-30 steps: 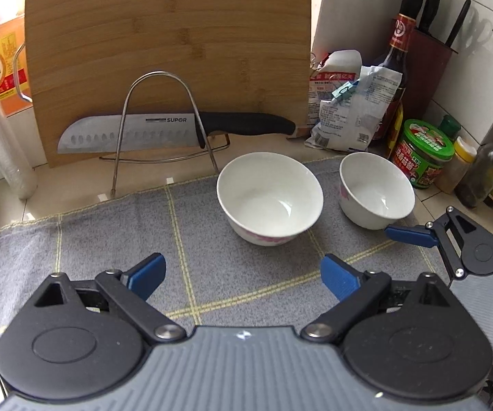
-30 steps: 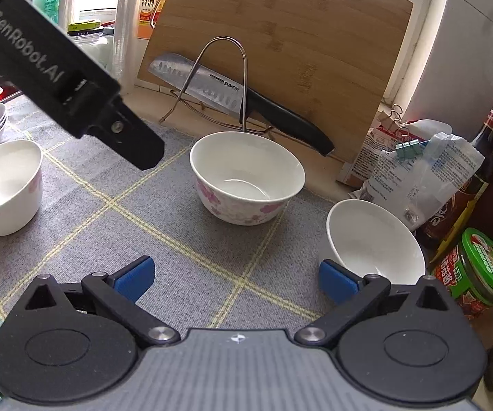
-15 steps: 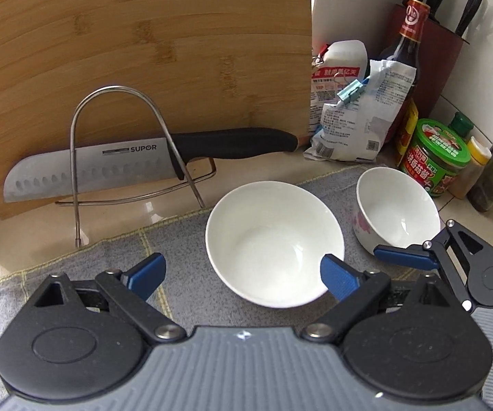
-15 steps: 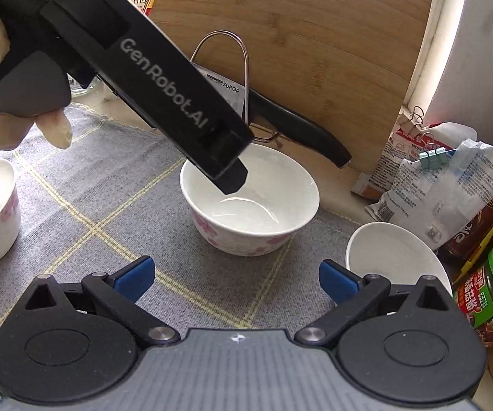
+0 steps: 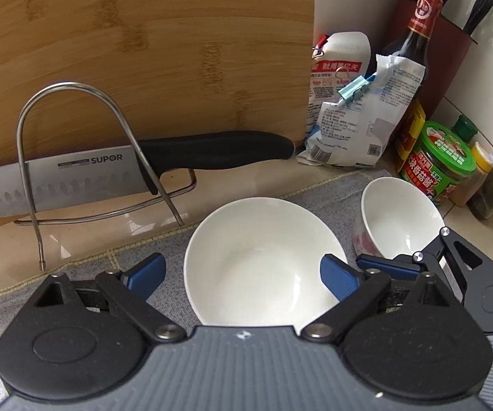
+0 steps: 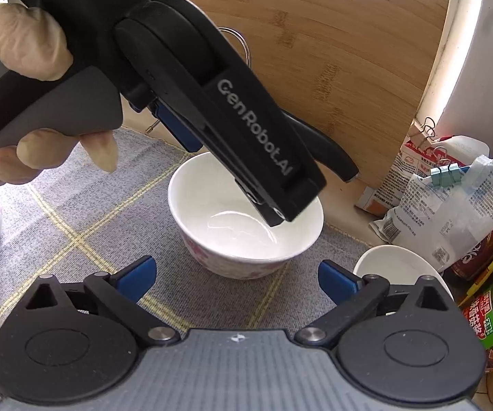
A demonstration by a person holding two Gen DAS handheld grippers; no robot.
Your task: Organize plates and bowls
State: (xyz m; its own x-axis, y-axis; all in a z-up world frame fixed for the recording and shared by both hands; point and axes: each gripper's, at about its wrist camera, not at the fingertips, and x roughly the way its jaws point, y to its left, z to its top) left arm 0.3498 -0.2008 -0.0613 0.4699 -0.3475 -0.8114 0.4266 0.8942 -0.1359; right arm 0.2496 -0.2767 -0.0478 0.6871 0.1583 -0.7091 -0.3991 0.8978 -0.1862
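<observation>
The left gripper [image 5: 241, 269] has come down and forward over the last second, so the large white ceramic bowl with the pink flower pattern [image 5: 263, 260], which a moment ago stood well ahead of it on the grey checked cloth mat [image 5: 85, 269], now fills the gap between its blue-padded fingers [image 5: 145, 270]. The jaws are spread wide, one pad to the left of the bowl's rim and one to the right; from the left wrist view I cannot tell whether either pad touches the rim, and nothing is gripped yet. The right wrist view shows this gripper's finger reaching down over the far right of the bowl's rim. This looks like the set-up for closing on the rim and lifting, probably to nest the bowl with another. The right gripper [image 6: 234, 275] hangs just near of the same bowl, also wide apart and holding nothing. To the right, just beside the big bowl, sits a smaller white ceramic bowl [image 5: 397, 219]. Farther back a steel-bladed kitchen knife with a black handle [image 5: 126, 174] rests in a bent wire stand [image 5: 75, 157] against the upright bamboo cutting board [image 5: 143, 51].
</observation>
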